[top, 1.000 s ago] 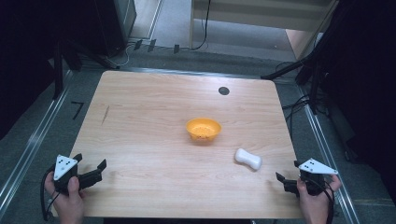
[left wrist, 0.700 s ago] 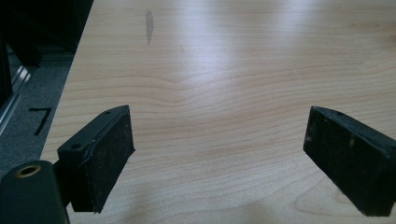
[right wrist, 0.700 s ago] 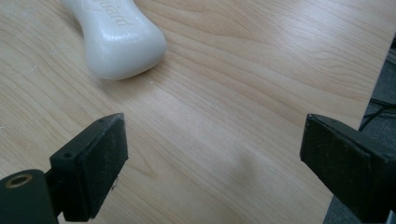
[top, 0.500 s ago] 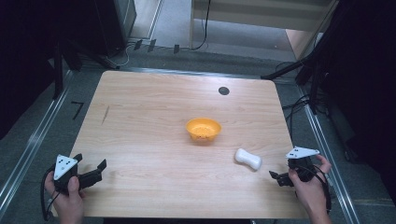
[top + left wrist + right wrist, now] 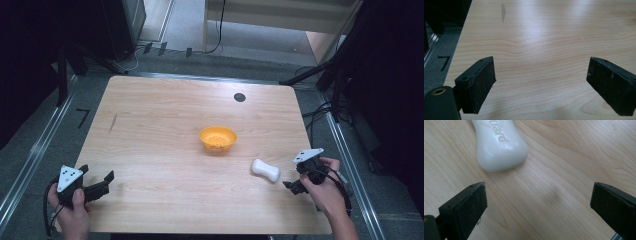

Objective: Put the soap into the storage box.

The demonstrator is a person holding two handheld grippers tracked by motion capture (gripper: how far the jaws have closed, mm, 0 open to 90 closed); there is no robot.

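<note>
Spanning the scene, the wooden table (image 5: 165, 150) carries an orange bowl (image 5: 218, 138) near its middle. Lying right of the bowl, the white soap bar (image 5: 265, 170) points its long axis toward the right gripper (image 5: 296, 184) (jaws spread wide, empty), which sits just beside it; the left gripper (image 5: 102, 184), likewise spread, stays well apart.

The surface (image 5: 165, 150) is pale wood with fine grain and a soft sheen. Just ahead of the right hand-held gripper (image 5: 536, 207), the soap bar (image 5: 499, 145) looks smooth, white and slightly glossy. The gripper's pads (image 5: 466, 207) are matt black and rough.
</note>
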